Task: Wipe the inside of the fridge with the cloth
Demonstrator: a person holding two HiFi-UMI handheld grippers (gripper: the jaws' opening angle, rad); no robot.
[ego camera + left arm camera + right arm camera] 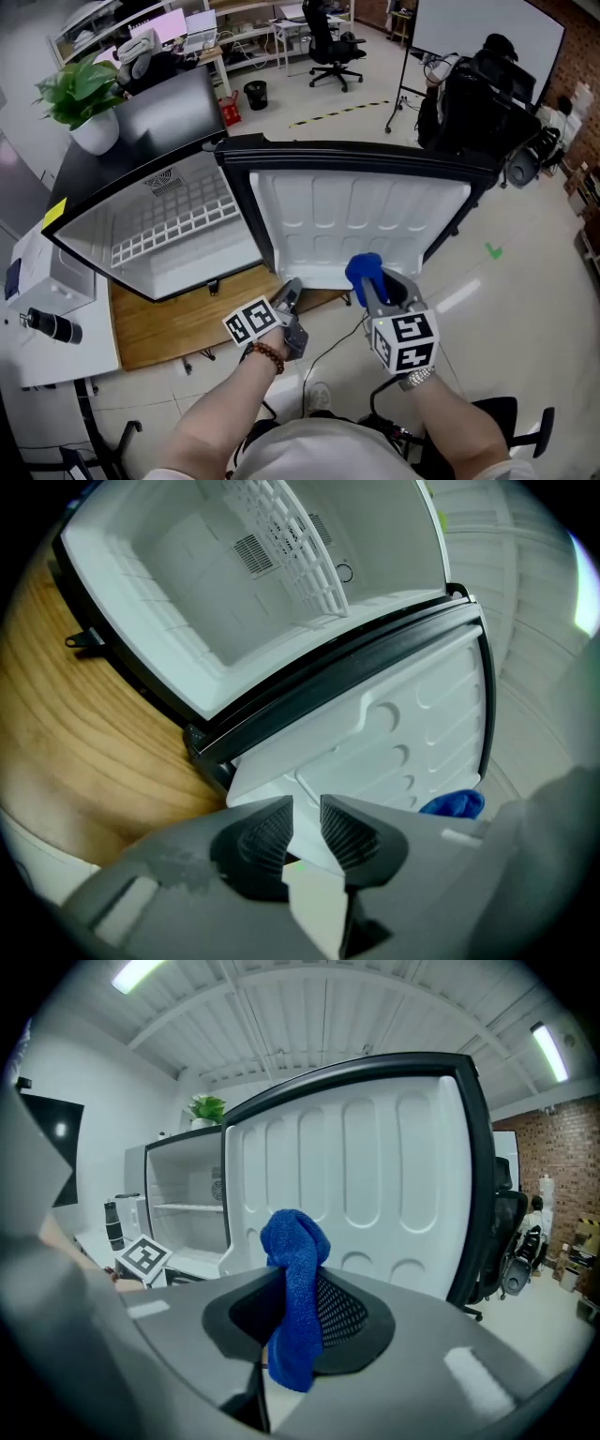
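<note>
Here the right gripper [296, 1309] is pinching a blue cloth [294, 1269] between its jaws. The cloth is bunching up above the pads and hanging down below them. This gripper is pointing at the white inner face of the open fridge door [356, 211], with the cloth close in front of the door's lower part; whether it is touching the door cannot be told.

The left gripper [307, 819] is hovering just beside the right one, near the bottom corner where the door is meeting the fridge [94, 246]. Its jaws are standing slightly apart with nothing between them.

The fridge is standing open on a wooden board [178, 323], its white inside showing, with a wire shelf [173, 230] sitting across it. The cloth is still outside the compartment, over by the door. A potted plant [80, 94] is sitting on the black top of the fridge. An office chair [333, 42] is standing well behind, across the floor.
</note>
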